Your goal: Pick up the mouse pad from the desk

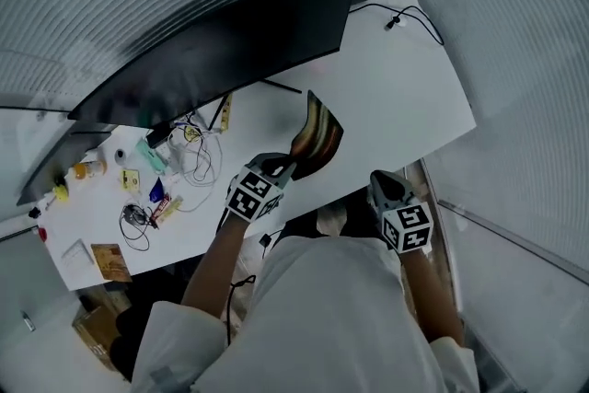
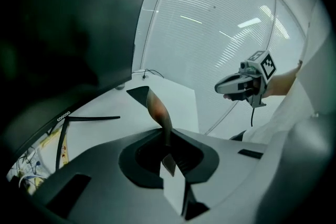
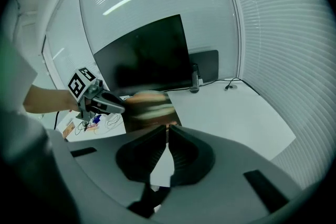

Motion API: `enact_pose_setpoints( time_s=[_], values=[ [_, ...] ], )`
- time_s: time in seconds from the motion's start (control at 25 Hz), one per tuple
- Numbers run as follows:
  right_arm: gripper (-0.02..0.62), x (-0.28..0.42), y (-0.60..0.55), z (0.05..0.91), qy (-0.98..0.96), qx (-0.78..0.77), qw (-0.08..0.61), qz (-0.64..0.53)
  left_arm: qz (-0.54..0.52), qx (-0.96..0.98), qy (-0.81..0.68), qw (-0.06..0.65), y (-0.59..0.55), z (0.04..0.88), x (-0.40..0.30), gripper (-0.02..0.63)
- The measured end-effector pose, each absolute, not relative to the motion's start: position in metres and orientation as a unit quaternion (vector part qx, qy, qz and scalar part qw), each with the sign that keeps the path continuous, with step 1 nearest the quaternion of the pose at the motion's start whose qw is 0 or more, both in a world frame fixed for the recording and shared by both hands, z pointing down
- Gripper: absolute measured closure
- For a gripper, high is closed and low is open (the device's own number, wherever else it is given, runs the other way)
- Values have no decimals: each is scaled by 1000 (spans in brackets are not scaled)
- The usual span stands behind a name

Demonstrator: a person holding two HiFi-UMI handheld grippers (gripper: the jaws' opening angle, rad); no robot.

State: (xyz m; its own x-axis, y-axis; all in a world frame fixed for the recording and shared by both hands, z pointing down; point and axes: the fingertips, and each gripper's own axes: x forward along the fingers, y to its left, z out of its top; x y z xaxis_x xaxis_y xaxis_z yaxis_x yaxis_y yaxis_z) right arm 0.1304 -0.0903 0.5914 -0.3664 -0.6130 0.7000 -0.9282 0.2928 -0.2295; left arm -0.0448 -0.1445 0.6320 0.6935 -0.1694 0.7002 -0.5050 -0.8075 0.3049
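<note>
The mouse pad [image 1: 317,138], thin with brown and cream stripes, hangs curled above the white desk [image 1: 396,97]. My left gripper [image 1: 285,168] is shut on its near edge. In the left gripper view the mouse pad [image 2: 156,107] rises edge-on from between the pinched jaws of the left gripper [image 2: 167,136]. My right gripper [image 1: 386,187] hovers off the desk's front edge, to the right of the pad, shut with nothing in it. In the right gripper view the jaws of the right gripper [image 3: 168,131] meet, with the mouse pad [image 3: 149,110] and the left gripper [image 3: 102,103] beyond them.
A wide dark monitor [image 1: 230,41] stands along the back of the desk. Cables and small items [image 1: 152,189] lie on the desk's left part. A thin cable [image 1: 405,18] runs at the far right corner. The person's torso is below the desk's front edge.
</note>
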Motion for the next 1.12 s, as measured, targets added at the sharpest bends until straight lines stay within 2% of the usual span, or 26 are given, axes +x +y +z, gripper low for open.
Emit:
enact_pose_setpoints(
  time_s=[0.6, 1.12],
  values=[
    [560, 188, -137, 537, -847, 418, 219, 245, 259, 838, -398, 268, -132, 554, -46, 569],
    [560, 226, -147, 506, -891, 350, 217, 191, 227, 806, -483, 255, -97, 504, -24, 569]
  ],
)
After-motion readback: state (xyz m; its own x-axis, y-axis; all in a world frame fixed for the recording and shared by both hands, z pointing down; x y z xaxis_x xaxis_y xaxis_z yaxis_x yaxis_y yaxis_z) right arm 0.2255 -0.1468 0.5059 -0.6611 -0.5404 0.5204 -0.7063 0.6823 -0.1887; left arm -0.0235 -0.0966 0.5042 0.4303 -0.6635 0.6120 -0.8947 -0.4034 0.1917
